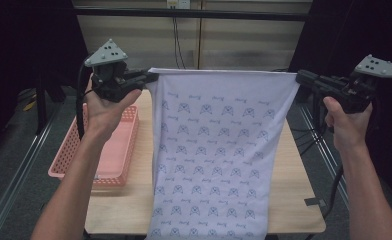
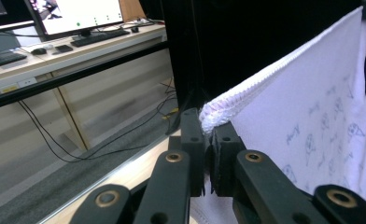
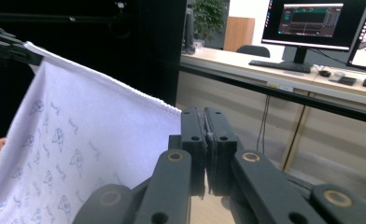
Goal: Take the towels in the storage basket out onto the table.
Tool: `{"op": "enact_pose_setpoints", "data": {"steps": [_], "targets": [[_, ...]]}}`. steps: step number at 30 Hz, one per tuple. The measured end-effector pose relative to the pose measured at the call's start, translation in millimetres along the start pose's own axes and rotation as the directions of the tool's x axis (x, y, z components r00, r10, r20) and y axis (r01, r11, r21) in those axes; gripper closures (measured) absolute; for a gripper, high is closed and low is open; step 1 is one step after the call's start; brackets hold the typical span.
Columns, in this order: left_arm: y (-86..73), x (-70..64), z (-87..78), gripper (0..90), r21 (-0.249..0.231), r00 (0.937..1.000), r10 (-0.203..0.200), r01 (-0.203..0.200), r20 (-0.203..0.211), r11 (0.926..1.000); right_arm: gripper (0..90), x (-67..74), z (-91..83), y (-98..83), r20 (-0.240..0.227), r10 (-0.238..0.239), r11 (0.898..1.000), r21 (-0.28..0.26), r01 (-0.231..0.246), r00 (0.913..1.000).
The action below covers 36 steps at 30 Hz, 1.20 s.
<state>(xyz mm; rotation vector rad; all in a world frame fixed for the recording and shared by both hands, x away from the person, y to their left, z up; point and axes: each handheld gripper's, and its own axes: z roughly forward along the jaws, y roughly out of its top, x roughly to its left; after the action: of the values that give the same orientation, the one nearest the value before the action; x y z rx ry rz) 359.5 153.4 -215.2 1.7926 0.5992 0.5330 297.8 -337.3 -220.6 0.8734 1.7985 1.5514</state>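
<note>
A white cloth [image 1: 214,150] printed with small blue figures hangs spread out above the wooden table [image 1: 294,200], its top hem pulled straight. My left gripper [image 1: 151,76] is shut on the cloth's top left corner; its own view shows that stitched corner [image 2: 214,116] pinched between the jaws [image 2: 208,135]. Opposite it, my right gripper [image 1: 300,76] is shut on the top right corner, and the cloth [image 3: 78,144] runs off from its jaws [image 3: 204,126] toward the other gripper [image 3: 8,46]. The cloth's lower end reaches past the table's near edge.
A pink plastic basket [image 1: 109,150] stands on the table's left side, below my left forearm. Behind the table runs a dark horizontal rail [image 1: 194,14]. A desk with monitors and keyboards [image 3: 302,56] stands farther off. A small grey tab [image 1: 315,202] lies near the table's right edge.
</note>
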Motion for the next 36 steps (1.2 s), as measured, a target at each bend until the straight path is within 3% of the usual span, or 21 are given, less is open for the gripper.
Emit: {"op": "enact_pose_setpoints", "data": {"steps": [2,5,7,10,13,15,16,17,18,19,20,21,22,24,25,27,31,32,34,36], "targets": [[-8.2,1.2,8.6,86.5,0.047,0.9997,0.025,-0.024,-0.008,0.9986,87.6,-1.6,5.6,-2.0,0.018,-0.003,1.000,0.014,0.002,0.9998],[-38.3,10.5,25.8,86.3,0.077,0.9985,-0.044,0.041,0.033,0.9962,87.6,-10.4,15.8,-17.2,0.013,0.027,0.999,0.037,-0.027,0.9996],[-60.8,16.7,42.2,86.1,0.130,0.9970,-0.072,0.068,0.026,0.9891,87.6,-16.1,26.3,-33.0,0.014,0.047,0.996,0.069,-0.048,0.9988],[-89.3,28.1,67.9,85.7,0.170,0.9891,-0.147,0.143,0.011,0.9750,87.6,-24.1,46.1,-55.7,0.025,0.072,0.989,0.126,-0.075,0.9971],[-103.1,37.7,87.0,85.3,0.207,0.9853,-0.170,0.170,-0.015,0.9636,87.5,-38.1,74.6,-79.9,0.045,0.098,0.976,0.189,-0.105,0.9941],[-114.3,48.1,102.2,83.2,0.213,0.9768,-0.211,0.214,-0.035,0.9533,87.3,-50.0,94.2,-94.0,0.070,0.118,0.964,0.230,-0.131,0.9905],[-121.1,53.3,110.8,78.8,0.224,0.9707,-0.233,0.240,-0.060,0.9445,86.5,-54.6,101.4,-99.2,0.078,0.127,0.958,0.247,-0.143,0.9888],[-126.3,55.9,116.7,68.0,0.229,0.9645,-0.254,0.264,-0.074,0.9370,78.5,-60.1,111.9,-108.0,0.120,0.112,0.952,0.273,-0.142,0.9864],[-130.9,57.1,121.3,63.6,0.224,0.9551,-0.280,0.295,-0.097,0.9288,72.2,-63.5,118.9,-114.4,0.170,0.101,0.943,0.296,-0.149,0.9802],[-134.0,57.9,124.3,58.1,0.232,0.9514,-0.287,0.306,-0.112,0.9235,68.7,-66.3,124.3,-120.2,0.189,0.096,0.934,0.322,-0.154,0.9773],[-136.1,56.5,126.3,54.9,0.233,0.9526,-0.286,0.303,-0.103,0.9240,66.9,-67.5,126.6,-125.0,0.212,0.086,0.931,0.330,-0.154,0.9735],[-137.2,55.0,126.9,54.5,0.229,0.9535,-0.287,0.301,-0.091,0.9257,66.8,-68.5,126.5,-129.0,0.204,0.108,0.931,0.324,-0.171,0.9729],[-138.1,52.7,127.2,54.5,0.230,0.9565,-0.278,0.291,-0.087,0.9287,66.2,-68.2,125.8,-131.4,0.188,0.118,0.931,0.320,-0.174,0.9750],[-138.5,51.1,125.8,54.7,0.228,0.9576,-0.277,0.288,-0.081,0.9302,65.4,-63.0,121.2,-135.4,0.169,0.104,0.933,0.326,-0.155,0.9801],[-138.5,49.9,124.3,54.8,0.221,0.9549,-0.284,0.296,-0.087,0.9291,65.1,-60.0,116.5,-137.5,0.146,0.109,0.935,0.321,-0.151,0.9833],[-138.7,45.6,119.6,57.5,0.232,0.9586,-0.277,0.285,-0.067,0.9300,63.6,-53.3,106.8,-140.7,0.117,0.131,0.938,0.308,-0.161,0.9845],[-143.8,26.2,105.3,64.0,0.243,0.9646,-0.262,0.261,-0.030,0.9340,60.8,-27.3,85.4,-151.4,0.042,0.112,0.937,0.328,-0.120,0.9928],[-144.7,19.9,101.9,64.7,0.252,0.9666,-0.256,0.248,-0.001,0.9353,60.0,-20.4,79.8,-155.2,0.023,0.108,0.935,0.337,-0.109,0.9939],[-147.0,4.2,93.7,68.0,0.267,0.9763,-0.215,0.201,0.026,0.9427,58.9,-9.7,70.0,-162.4,0.002,0.109,0.933,0.345,-0.103,0.9940],[-152.1,-7.5,85.8,70.4,0.275,0.9763,-0.209,0.185,0.058,0.9432,57.9,1.8,57.5,-171.2,-0.023,0.128,0.930,0.350,-0.112,0.9914]]}}
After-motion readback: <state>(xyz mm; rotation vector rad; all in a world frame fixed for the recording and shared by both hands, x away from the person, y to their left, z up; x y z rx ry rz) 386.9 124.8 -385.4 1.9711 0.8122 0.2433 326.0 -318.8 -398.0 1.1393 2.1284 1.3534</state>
